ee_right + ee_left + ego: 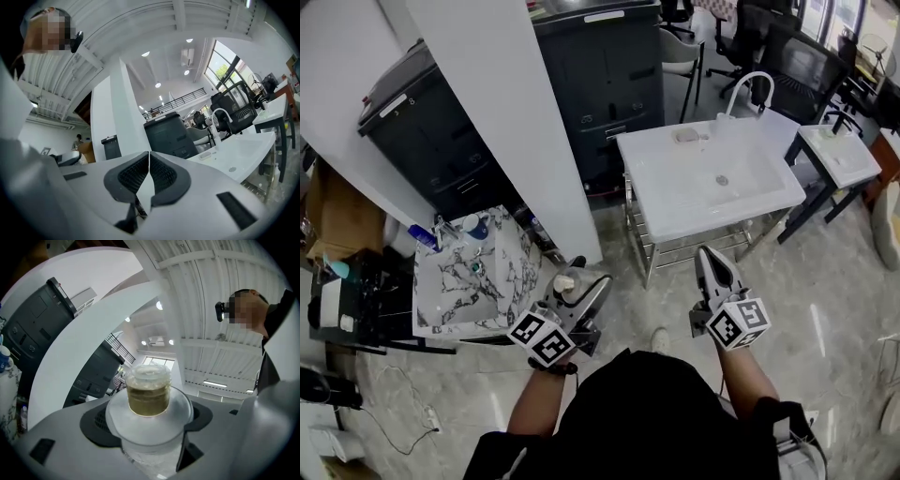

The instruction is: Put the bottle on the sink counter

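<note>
I see a white sink counter (675, 202) standing on the pale tiled floor (825, 309), with a curved faucet (754, 74) and a small grey object (686, 135) at its back edge. To its left, a marble-patterned sink counter (511, 281) carries a blue container (422, 237).

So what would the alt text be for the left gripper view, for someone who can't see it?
A clear bottle, yellowish at the neck and closed with a clear cap, is gripped between the jaws of the left gripper, seen close up. Behind it rise a white pillar, dark cabinets and a ceiling with lights.
</note>
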The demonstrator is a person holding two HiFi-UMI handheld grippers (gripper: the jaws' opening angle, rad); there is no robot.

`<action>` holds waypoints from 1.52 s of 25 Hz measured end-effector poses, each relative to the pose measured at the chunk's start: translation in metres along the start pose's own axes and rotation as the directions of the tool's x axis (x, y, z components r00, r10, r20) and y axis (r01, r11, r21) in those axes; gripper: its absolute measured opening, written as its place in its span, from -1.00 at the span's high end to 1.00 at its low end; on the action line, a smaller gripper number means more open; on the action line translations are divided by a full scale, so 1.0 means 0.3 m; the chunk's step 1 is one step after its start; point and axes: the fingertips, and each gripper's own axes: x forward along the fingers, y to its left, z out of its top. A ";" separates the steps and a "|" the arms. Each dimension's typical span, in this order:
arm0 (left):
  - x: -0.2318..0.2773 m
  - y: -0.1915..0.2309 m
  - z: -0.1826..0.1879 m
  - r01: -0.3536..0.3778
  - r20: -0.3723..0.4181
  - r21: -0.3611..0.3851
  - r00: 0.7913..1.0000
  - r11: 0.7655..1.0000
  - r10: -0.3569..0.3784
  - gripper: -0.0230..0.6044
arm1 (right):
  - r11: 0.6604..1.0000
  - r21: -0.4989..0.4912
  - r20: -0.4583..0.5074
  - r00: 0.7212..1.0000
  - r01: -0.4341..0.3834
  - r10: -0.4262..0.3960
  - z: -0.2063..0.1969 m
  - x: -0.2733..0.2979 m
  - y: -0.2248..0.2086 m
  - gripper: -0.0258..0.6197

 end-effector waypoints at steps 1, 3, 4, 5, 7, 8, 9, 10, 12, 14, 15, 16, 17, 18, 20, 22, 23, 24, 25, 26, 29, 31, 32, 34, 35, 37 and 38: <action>0.040 0.004 -0.003 -0.002 -0.002 0.003 1.000 1.000 0.002 -0.21 | 1.000 -0.009 0.000 1.000 -0.002 0.002 0.010 0.022 -0.031 0.83; 0.123 0.014 -0.016 -0.004 -0.011 0.010 1.000 1.000 0.004 -0.21 | 1.000 -0.021 -0.001 1.000 -0.003 0.003 0.029 0.059 -0.097 0.82; 0.165 0.018 -0.025 -0.004 -0.017 0.010 1.000 1.000 0.004 -0.21 | 1.000 -0.020 -0.001 1.000 -0.002 0.002 0.037 0.072 -0.131 0.82; 0.206 0.022 -0.035 -0.003 -0.023 0.009 1.000 1.000 0.003 -0.21 | 1.000 -0.016 -0.002 1.000 0.000 0.000 0.045 0.081 -0.167 0.82; 0.289 0.026 -0.056 0.000 -0.032 0.004 0.999 1.000 0.000 -0.21 | 1.000 -0.009 -0.006 1.000 0.009 -0.009 0.056 0.089 -0.245 0.82; 0.328 0.027 -0.068 0.002 -0.035 0.001 0.999 1.000 -0.001 -0.21 | 1.000 -0.010 -0.010 1.000 0.015 -0.015 0.061 0.090 -0.285 0.82; 0.364 0.027 -0.079 0.002 -0.036 -0.001 0.999 1.000 -0.002 -0.21 | 1.000 -0.019 -0.017 1.000 0.020 -0.021 0.066 0.088 -0.320 0.82; 0.397 0.027 -0.089 0.000 -0.037 -0.003 0.999 1.000 0.000 -0.21 | 0.999 -0.040 -0.025 0.999 0.024 -0.025 0.070 0.085 -0.348 0.83; 0.452 0.025 -0.105 -0.007 -0.041 -0.006 0.999 1.000 0.006 -0.21 | 0.995 -0.095 -0.034 0.999 0.014 -0.017 0.078 0.076 -0.386 0.82; 0.501 0.015 -0.120 -0.010 -0.051 -0.006 0.999 1.000 0.010 -0.21 | 0.991 -0.130 -0.034 0.999 0.001 -0.005 0.084 0.066 -0.417 0.83; 0.525 0.009 -0.128 -0.010 -0.057 -0.010 0.998 1.000 0.009 -0.21 | 0.991 -0.135 -0.035 0.999 0.002 -0.007 0.086 0.064 -0.436 0.82; 0.546 0.004 -0.138 -0.009 -0.064 -0.017 0.998 1.000 0.008 -0.21 | 0.991 -0.133 -0.038 0.999 0.007 -0.012 0.086 0.064 -0.455 0.82; 0.563 0.002 -0.147 -0.008 -0.071 -0.024 0.997 1.000 0.006 -0.21 | 0.992 -0.123 -0.043 0.999 0.011 -0.017 0.083 0.068 -0.470 0.83; 0.574 0.004 -0.156 -0.008 -0.080 -0.029 0.997 1.000 0.006 -0.21 | 0.994 -0.109 -0.047 0.999 0.013 -0.019 0.078 0.073 -0.479 0.82; 0.589 0.019 -0.169 -0.017 -0.099 -0.030 0.995 0.999 0.014 -0.21 | 0.997 -0.074 -0.056 0.998 0.010 -0.014 0.060 0.084 -0.489 0.82; 0.606 0.035 -0.179 -0.028 -0.110 -0.032 0.994 0.999 0.025 -0.21 | 0.999 -0.047 -0.067 0.998 0.006 -0.010 0.038 0.090 -0.506 0.82; 0.614 0.040 -0.184 -0.032 -0.112 -0.036 0.993 0.999 0.027 -0.21 | 0.999 -0.041 -0.075 0.997 0.012 -0.015 0.028 0.090 -0.520 0.83; 0.622 0.044 -0.188 -0.032 -0.113 -0.041 0.993 0.999 0.027 -0.21 | 0.999 -0.040 -0.082 0.996 0.021 -0.024 0.019 0.091 -0.536 0.83; 0.631 0.050 -0.192 -0.031 -0.115 -0.045 0.993 0.999 0.026 -0.21 | 0.999 -0.039 -0.087 0.996 0.031 -0.034 0.012 0.095 -0.552 0.82; 0.641 0.059 -0.196 -0.029 -0.117 -0.047 0.993 0.998 0.024 -0.21 | 0.998 -0.036 -0.088 0.995 0.041 -0.044 0.010 0.104 -0.565 0.82; 0.682 0.111 -0.197 -0.021 -0.129 -0.046 0.992 0.999 0.015 -0.21 | 0.998 -0.033 -0.075 0.995 0.060 -0.063 0.020 0.153 -0.579 0.82; 0.717 0.158 -0.191 -0.008 -0.127 -0.049 0.992 0.999 0.002 -0.21 | 0.997 -0.056 -0.071 0.995 0.061 -0.065 0.031 0.196 -0.578 0.82; 0.737 0.182 -0.188 -0.002 -0.124 -0.053 0.992 0.999 -0.005 -0.21 | 0.995 -0.073 -0.071 0.995 0.062 -0.067 0.038 0.218 -0.580 0.82; 0.779 0.226 -0.183 0.001 -0.121 -0.068 0.993 0.998 -0.009 -0.21 | 0.993 -0.097 -0.073 0.994 0.073 -0.080 0.051 0.257 -0.600 0.83; 0.800 0.245 -0.181 0.001 -0.120 -0.075 0.993 0.997 -0.010 -0.21 | 0.991 -0.102 -0.073 0.993 0.082 -0.090 0.059 0.275 -0.615 0.83; 0.843 0.278 -0.170 0.010 -0.117 -0.086 0.993 0.996 -0.020 -0.21 | 0.989 -0.113 -0.073 0.992 0.096 -0.104 0.078 0.314 -0.641 0.82; 0.866 0.293 -0.162 0.021 -0.114 -0.088 0.993 0.996 -0.030 -0.21 | 0.987 -0.123 -0.072 0.991 0.100 -0.109 0.089 0.337 -0.651 0.83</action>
